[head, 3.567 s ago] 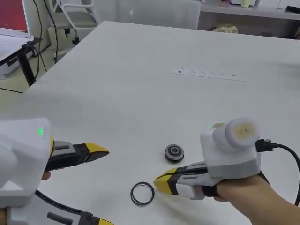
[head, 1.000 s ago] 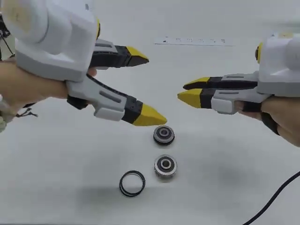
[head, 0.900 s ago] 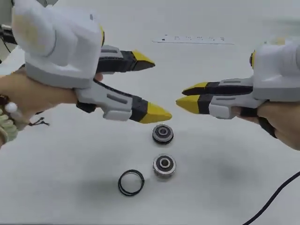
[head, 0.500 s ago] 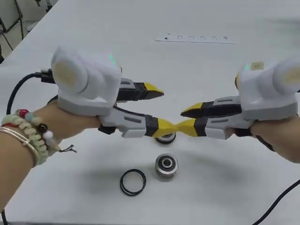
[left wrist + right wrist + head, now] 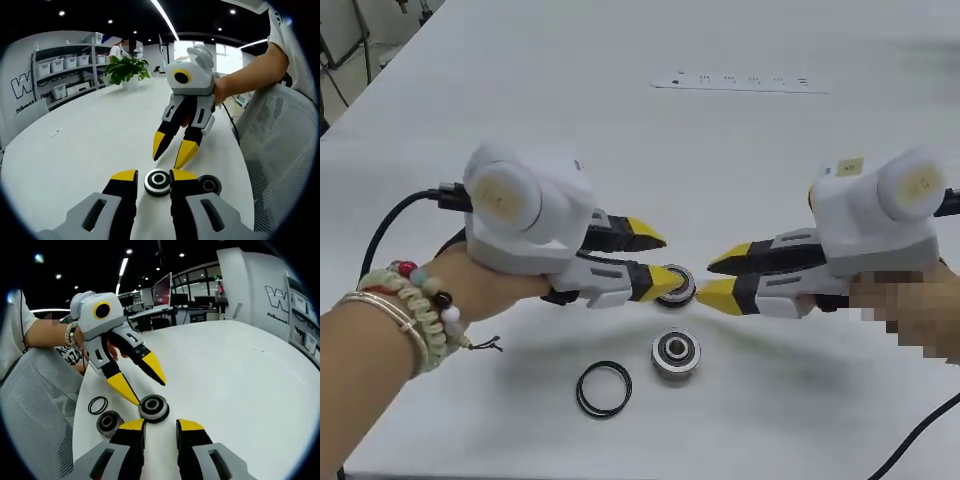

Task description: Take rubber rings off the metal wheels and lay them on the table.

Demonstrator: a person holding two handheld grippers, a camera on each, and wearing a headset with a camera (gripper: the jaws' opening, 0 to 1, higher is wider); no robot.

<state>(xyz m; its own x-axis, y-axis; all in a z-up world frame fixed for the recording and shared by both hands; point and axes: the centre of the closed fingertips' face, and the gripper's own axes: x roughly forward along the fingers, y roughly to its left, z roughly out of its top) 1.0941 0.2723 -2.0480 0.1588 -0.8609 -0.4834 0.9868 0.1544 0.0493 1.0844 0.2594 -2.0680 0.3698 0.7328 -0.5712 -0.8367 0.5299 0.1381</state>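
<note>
Two metal wheels lie on the white table (image 5: 520,130). The far wheel (image 5: 677,285) (image 5: 158,181) (image 5: 153,408) sits between both grippers. My left gripper (image 5: 666,262) (image 5: 153,175) is open; its lower jaw tip touches the wheel's left side, and the wheel lies just ahead of the gap between its tips. My right gripper (image 5: 708,279) (image 5: 161,424) is open, with its tips close to the wheel's right side. The near wheel (image 5: 674,353) (image 5: 209,184) (image 5: 110,422) lies untouched. Black rubber rings (image 5: 603,388) (image 5: 97,405) lie flat beside it.
A white power strip (image 5: 740,82) lies far back on the table. A black cable (image 5: 910,440) runs from the right gripper over the front right of the table. The table's front edge is just below the rings.
Both grippers have come down and moved toward each other, closing in on the far wheel. The wheels and the rings have stayed put over the last second.
</note>
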